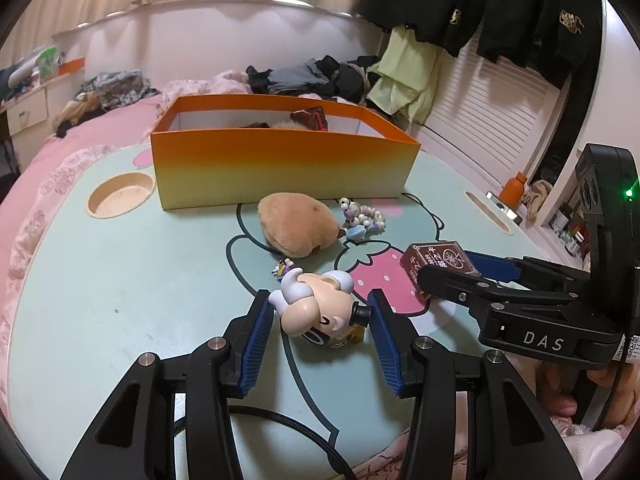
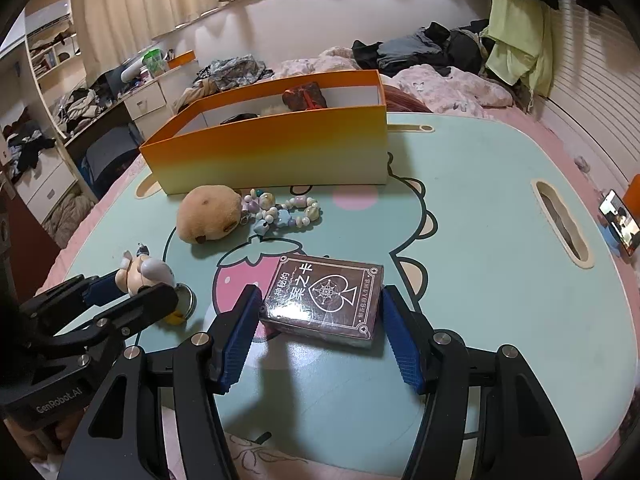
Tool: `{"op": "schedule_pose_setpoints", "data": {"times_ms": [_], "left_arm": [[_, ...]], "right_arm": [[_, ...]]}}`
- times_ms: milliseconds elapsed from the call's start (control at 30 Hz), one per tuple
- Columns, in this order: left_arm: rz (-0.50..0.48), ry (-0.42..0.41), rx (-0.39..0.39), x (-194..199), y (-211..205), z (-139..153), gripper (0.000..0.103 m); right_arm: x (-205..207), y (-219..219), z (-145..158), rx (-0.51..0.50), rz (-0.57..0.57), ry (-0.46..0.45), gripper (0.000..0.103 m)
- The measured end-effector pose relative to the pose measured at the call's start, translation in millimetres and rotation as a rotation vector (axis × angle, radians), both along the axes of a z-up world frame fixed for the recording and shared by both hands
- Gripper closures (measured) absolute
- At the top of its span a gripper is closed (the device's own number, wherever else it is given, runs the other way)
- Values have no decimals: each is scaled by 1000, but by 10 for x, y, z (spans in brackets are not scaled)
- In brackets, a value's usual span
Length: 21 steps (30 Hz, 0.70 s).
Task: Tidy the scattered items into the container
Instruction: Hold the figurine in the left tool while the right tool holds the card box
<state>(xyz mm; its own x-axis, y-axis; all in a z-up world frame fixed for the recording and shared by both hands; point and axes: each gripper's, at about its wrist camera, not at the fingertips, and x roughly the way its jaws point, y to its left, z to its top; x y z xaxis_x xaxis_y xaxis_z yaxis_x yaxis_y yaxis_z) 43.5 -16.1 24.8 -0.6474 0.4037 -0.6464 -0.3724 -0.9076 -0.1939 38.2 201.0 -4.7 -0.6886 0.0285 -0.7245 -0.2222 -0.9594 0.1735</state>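
Left gripper [image 1: 320, 320]: jaws stood partly apart around a small cartoon figurine [image 1: 316, 308] lying on its side on the tabletop; the right pad met the figurine's black end, the left pad sat against or just beside its pale head, so a firm hold could not be confirmed.
Right gripper [image 2: 320, 316]: blue pads [image 2: 240, 336] closed against both short sides of a dark boxed card deck [image 2: 326, 300], its near edge tilted just off the table.
Table [image 2: 480, 240]: a mint-green lap table printed with a cartoon bear and a pink strawberry, set on a bed.
Middle ground: a tan plush toy [image 1: 296, 224] lay beyond the figurine, touching a string of pastel beads [image 1: 362, 218] on its right.
Container [image 1: 280, 160]: an open orange-to-yellow box stood just behind the plush, holding a dark red item [image 2: 306, 96] and other things only partly visible.
Background: heaped clothes [image 1: 312, 74] on pink bedding; dark jackets [image 1: 500, 8] hung at upper right.
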Motion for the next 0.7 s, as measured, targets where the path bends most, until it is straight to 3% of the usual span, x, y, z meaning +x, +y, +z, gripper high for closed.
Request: {"op": "schedule_pose_setpoints", "data": {"times_ms": [700], "left_arm": [[1,7,9,26,-1,12,56]], "right_arm": [[36,-67,68,6,33,51,41]]}}
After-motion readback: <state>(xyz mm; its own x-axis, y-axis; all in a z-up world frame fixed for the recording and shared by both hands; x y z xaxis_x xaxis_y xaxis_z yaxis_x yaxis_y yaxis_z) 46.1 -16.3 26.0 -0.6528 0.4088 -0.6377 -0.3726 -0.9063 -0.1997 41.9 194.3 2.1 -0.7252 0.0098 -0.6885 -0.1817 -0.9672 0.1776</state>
